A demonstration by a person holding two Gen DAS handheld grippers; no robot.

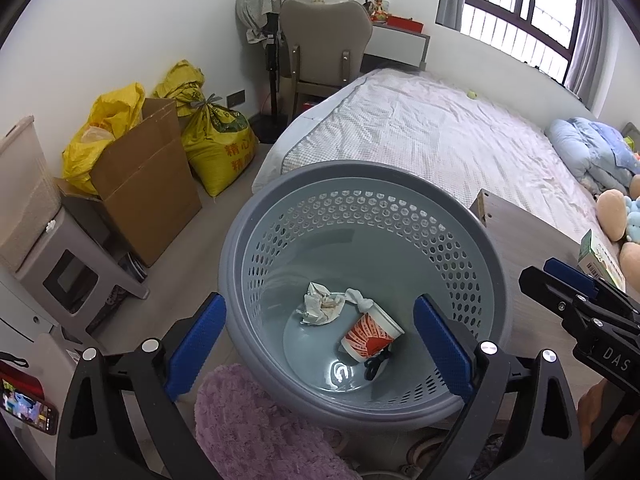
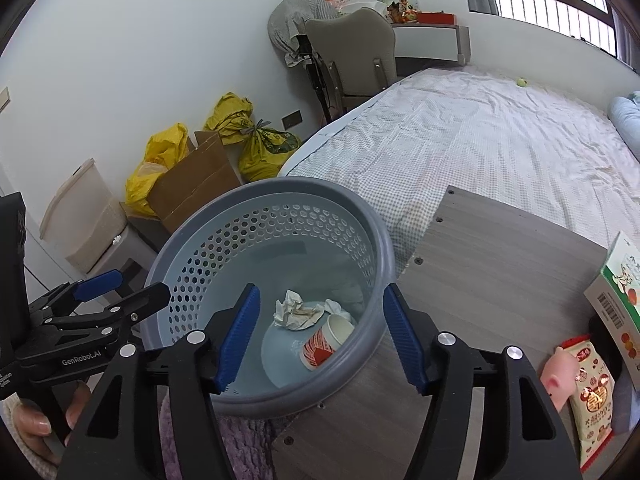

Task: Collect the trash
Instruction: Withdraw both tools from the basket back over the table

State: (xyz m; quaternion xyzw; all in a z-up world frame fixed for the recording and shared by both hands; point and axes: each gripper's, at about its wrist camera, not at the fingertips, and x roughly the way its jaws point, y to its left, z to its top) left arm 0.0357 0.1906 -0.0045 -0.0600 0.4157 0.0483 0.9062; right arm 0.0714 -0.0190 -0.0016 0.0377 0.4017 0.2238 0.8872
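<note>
**Trash lies at the bottom of the grey basket, both grippers empty**

The trash is inside the grey perforated basket, on its solid floor: a crumpled white paper and, touching it on one side, a red-and-white paper cup that lies tipped over. A small dark object beside the cup is too unclear to name. The basket stands next to a wooden board at the edge of the bed, and a purple fluffy cloth lies just below its rim.

The left gripper hangs over the basket with its blue pads wide apart and nothing between them. The right gripper is also above the basket, jaws spread and holding nothing.

On the board near the right gripper there are a snack packet, a pink pig figure and a green-and-white carton. By the wall stand a cardboard box and yellow sacks.
</note>
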